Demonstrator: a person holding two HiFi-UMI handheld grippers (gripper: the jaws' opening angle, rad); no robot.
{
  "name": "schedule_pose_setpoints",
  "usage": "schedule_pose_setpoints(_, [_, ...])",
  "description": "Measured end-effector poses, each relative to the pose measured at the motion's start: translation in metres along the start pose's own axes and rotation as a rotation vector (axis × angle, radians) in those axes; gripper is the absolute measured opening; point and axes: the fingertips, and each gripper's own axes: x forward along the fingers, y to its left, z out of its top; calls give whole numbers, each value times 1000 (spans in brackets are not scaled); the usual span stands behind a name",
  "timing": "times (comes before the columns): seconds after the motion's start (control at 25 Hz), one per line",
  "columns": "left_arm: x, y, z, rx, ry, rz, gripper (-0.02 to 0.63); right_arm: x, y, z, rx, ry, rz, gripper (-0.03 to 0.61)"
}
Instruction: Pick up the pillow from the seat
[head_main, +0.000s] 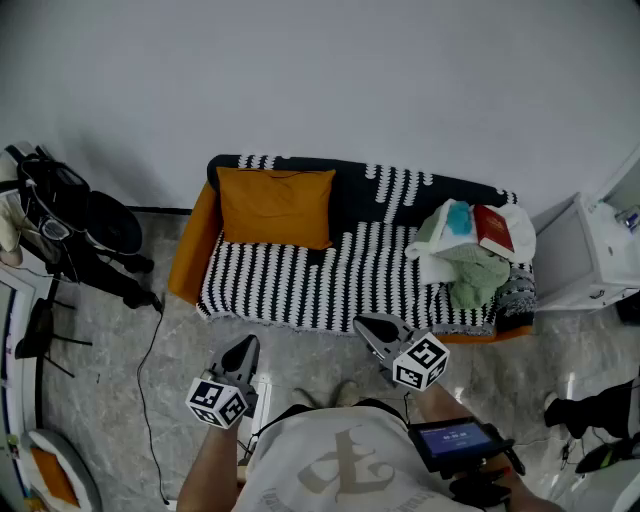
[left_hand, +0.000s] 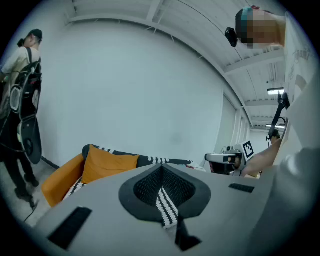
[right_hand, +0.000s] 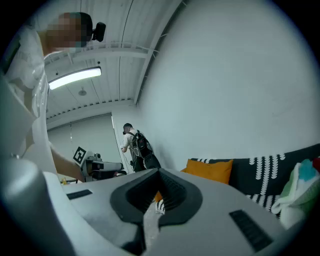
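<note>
An orange pillow (head_main: 277, 206) leans against the backrest at the left end of the sofa seat (head_main: 330, 272), which wears a black-and-white patterned cover. The pillow also shows in the left gripper view (left_hand: 107, 164) and in the right gripper view (right_hand: 210, 171). My left gripper (head_main: 243, 352) hangs in front of the sofa's left half, shut and holding nothing. My right gripper (head_main: 374, 328) is near the seat's front edge, right of centre, also shut and empty. Both grippers are well short of the pillow.
A heap of cloths, a green one and a red book (head_main: 472, 245) fills the sofa's right end. A white cabinet (head_main: 585, 250) stands to the right. Dark stands and bags (head_main: 70, 225) with a cable lie at the left, where a person with a backpack (right_hand: 136, 146) stands.
</note>
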Motion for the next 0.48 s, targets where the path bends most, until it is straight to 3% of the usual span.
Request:
schedule_pose_setpoints(0.16, [14, 3, 9, 0, 11, -6, 9, 10, -14, 13, 34, -25, -1, 14])
schedule_pose_setpoints(0.48, [6, -2, 3, 4, -10, 7, 9, 10, -6, 6, -9, 2, 13, 14])
